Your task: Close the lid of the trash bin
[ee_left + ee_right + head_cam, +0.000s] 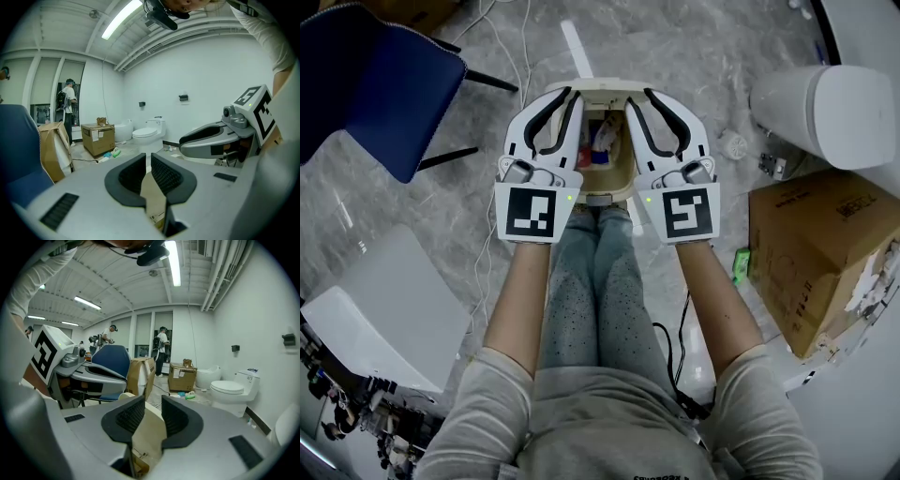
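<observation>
A cream trash bin (622,178) stands open on the floor in front of the person's knees, with rubbish showing inside. Its lid (602,85) is raised at the far side. Both grippers hover over the bin, pointing away from the person. My left gripper (572,93) has its tips at the lid's top edge; its pads (161,176) are shut with only a sliver between them and nothing seen in it. My right gripper (639,93) is open with a clear gap between the pads (177,416). The cream lid (151,434) shows beyond and below that gap, not pinched.
A blue chair (384,84) stands at the far left and a cardboard box (825,253) at the right. A white toilet (232,390) and more boxes (97,137) sit farther off. Cables trail over the grey floor. People stand in the background.
</observation>
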`<state>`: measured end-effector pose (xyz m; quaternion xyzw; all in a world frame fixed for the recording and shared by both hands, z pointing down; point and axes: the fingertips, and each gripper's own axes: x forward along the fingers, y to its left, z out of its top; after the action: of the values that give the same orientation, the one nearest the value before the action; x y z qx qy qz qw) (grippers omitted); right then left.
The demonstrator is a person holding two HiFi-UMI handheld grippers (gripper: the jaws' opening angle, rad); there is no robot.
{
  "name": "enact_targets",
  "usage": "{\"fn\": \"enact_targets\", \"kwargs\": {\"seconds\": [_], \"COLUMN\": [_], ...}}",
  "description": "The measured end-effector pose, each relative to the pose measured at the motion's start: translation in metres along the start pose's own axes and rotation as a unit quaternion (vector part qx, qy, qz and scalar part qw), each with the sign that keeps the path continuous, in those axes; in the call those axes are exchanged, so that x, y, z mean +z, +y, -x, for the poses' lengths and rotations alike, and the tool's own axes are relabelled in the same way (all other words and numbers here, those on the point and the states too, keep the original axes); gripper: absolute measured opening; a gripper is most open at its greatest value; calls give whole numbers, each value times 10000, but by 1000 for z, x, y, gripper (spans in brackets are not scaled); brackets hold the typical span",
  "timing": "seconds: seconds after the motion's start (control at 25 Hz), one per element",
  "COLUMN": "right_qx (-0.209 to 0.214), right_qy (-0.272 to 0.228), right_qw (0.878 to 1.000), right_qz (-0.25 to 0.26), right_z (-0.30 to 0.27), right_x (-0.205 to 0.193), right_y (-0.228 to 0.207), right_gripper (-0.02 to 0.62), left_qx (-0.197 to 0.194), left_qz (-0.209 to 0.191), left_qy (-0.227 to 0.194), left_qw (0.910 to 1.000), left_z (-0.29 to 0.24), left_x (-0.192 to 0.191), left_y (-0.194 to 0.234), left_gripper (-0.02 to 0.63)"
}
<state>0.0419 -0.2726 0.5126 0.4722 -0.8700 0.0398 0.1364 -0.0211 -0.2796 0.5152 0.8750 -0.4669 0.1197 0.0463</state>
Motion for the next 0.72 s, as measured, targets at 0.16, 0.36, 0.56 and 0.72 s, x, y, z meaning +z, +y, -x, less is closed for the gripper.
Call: {"fn": "enact_targets", "kwargs": {"seconds": [0.16, 0.36, 0.56, 0.72], "right_qx": [121, 137, 149, 271], "right_qy": [240, 525, 991, 1195], "right_qw": [9996, 9983, 9946, 9909], "right_qz": [72, 201, 288, 551], "right_z": [-4, -7, -10, -15], "right_x": [-11, -22, -36, -49], "right_y": [-1, -6, -16, -19], "right_gripper": [121, 132, 138, 138], "left_qx": [-153, -96, -146, -258], "left_qz": [-195, -222, -309, -356], "left_qy": [487, 700, 830, 920], "left_qw": [9985, 9973, 9960, 9948], "left_z": [-2, -1, -7, -12], "left_x": [-15, -24, -33, -42], "left_y": [-1, 12, 18, 19], "left_gripper": [143, 152, 158, 164]}}
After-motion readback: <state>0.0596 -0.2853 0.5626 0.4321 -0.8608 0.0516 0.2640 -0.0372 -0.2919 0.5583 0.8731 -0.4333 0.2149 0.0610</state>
